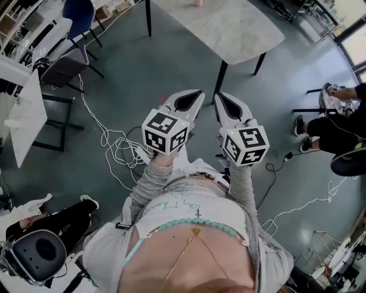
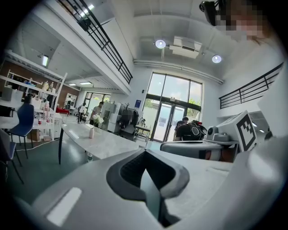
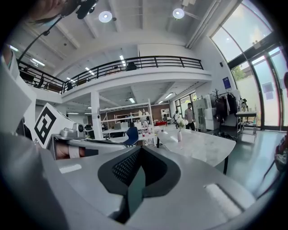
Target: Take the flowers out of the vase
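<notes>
The vase (image 3: 179, 134) is small and pale, holds white flowers (image 3: 181, 122), and stands on a long marble table (image 3: 202, 148) some way ahead in the right gripper view. The left gripper view shows the vase (image 2: 91, 132) far off on that table (image 2: 108, 143). In the head view only the table (image 1: 229, 28) shows clearly, beyond both grippers. My left gripper (image 1: 197, 92) and right gripper (image 1: 220, 95) are held side by side in front of the body, over the floor and short of the table. Both are shut with nothing between their jaws (image 2: 145, 152) (image 3: 140, 149).
White cables (image 1: 114, 149) trail across the grey floor on the left. A blue chair (image 1: 80, 17) and a white desk (image 1: 26, 114) stand at the left. A seated person's legs (image 1: 326, 129) are at the right, and another person's (image 1: 63, 220) at the lower left.
</notes>
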A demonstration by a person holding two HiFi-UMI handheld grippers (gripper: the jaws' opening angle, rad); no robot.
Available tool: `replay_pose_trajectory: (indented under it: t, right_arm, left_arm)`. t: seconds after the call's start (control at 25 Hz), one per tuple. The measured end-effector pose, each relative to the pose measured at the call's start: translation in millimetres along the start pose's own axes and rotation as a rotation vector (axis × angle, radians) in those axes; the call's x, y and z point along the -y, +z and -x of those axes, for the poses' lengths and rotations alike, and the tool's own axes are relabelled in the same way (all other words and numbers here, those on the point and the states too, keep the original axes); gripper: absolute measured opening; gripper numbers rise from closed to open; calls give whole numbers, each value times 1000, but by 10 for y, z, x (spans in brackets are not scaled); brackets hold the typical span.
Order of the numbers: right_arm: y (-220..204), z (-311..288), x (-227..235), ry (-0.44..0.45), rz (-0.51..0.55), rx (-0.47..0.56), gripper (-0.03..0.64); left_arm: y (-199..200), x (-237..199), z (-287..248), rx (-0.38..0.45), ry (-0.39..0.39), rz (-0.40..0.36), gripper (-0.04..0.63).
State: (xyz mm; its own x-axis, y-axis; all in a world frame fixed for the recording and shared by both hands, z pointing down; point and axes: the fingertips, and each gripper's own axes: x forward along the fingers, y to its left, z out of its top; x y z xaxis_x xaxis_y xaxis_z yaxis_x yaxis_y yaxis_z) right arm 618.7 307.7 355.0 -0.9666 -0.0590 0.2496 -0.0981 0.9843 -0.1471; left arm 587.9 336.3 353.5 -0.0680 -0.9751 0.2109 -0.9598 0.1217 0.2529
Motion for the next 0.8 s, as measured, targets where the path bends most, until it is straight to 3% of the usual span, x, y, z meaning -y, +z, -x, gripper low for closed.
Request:
replay_pose_trajectory:
  t: [0.8]
  right_arm:
    - [521,-1526,305,-76,-22,41,26]
  left_arm:
    - [563,-1352,-588,-23,-94,-40,0]
